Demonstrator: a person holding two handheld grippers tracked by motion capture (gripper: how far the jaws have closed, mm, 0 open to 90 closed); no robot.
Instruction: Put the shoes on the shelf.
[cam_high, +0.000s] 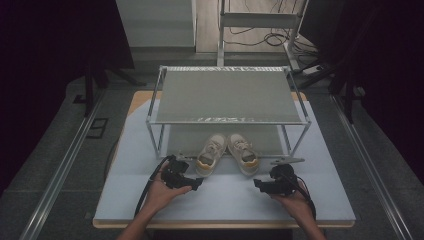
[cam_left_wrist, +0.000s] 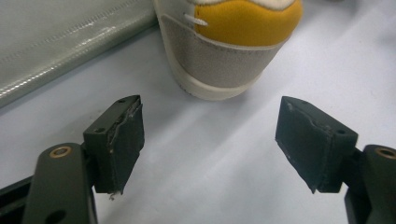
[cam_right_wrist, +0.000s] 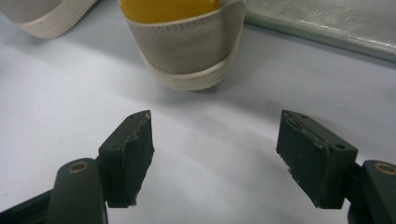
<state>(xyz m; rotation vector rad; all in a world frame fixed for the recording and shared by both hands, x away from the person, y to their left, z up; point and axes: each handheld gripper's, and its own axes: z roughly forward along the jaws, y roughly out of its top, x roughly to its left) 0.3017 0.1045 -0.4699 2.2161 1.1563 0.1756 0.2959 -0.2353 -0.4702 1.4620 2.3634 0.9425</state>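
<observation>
In the high view, a pair of small beige shoes is seen just below the middle of the frame, on the pale worktop (cam_high: 225, 195), toes tucked under the front edge of a metal-framed rack (cam_high: 227, 95) and heels turned toward the bottom of the frame. The left shoe (cam_high: 209, 156) and the right shoe (cam_high: 243, 154) lie side by side, their heels splayed slightly apart.

The left gripper (cam_high: 198, 183) is held at the lower left of the shoes, the right gripper (cam_high: 257, 184) at the lower right, both low over the worktop.

In the left gripper view, the jaws are seen standing apart with only bare worktop between them; the yellow-backed heel of the left shoe (cam_left_wrist: 229, 51) sits at the top of the frame, clear of the pads. In the right gripper view, the jaws are likewise apart and empty, with the right shoe's heel (cam_right_wrist: 187, 42) at upper centre, untouched.
</observation>
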